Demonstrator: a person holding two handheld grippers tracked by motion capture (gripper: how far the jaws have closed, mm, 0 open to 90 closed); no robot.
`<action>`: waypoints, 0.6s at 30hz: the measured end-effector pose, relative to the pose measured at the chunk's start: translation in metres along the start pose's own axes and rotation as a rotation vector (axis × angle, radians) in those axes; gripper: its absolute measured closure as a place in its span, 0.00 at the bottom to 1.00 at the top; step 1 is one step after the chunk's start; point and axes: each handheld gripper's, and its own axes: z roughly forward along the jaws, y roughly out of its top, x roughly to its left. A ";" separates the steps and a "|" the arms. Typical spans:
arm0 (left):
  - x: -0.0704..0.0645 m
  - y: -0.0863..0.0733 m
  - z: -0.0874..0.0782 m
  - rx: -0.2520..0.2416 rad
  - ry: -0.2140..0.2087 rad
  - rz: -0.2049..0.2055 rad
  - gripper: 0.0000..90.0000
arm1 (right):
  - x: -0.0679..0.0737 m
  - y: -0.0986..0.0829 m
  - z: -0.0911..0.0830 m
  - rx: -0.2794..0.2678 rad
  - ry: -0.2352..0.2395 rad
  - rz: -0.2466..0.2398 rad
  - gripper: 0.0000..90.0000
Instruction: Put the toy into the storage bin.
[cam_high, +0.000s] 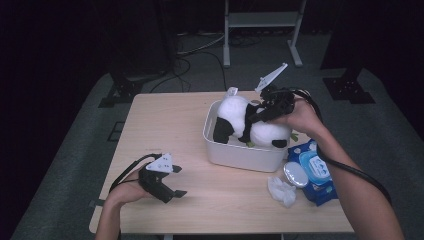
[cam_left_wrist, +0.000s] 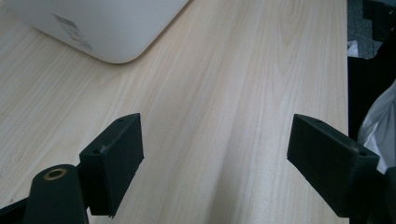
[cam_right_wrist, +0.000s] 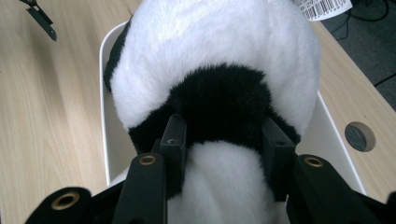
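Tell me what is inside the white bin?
A panda toy fills the bin, with the right gripper closed on its black band. The bin's bottom is hidden beneath it.

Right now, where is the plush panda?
In the high view the plush panda lies in the white bin at the table's right-centre, with the right gripper closed on its black band and the blue wipes pack just right of the bin.
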 end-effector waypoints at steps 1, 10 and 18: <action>0.000 0.000 0.000 -0.001 0.001 -0.002 0.19 | 0.000 0.000 0.002 0.003 0.000 -0.003 0.67; 0.001 -0.001 -0.001 0.001 0.002 0.000 0.19 | 0.006 -0.005 0.020 0.023 0.040 -0.031 0.67; 0.000 0.000 -0.002 0.000 0.003 0.002 0.19 | 0.020 -0.003 0.026 0.031 0.079 -0.071 0.67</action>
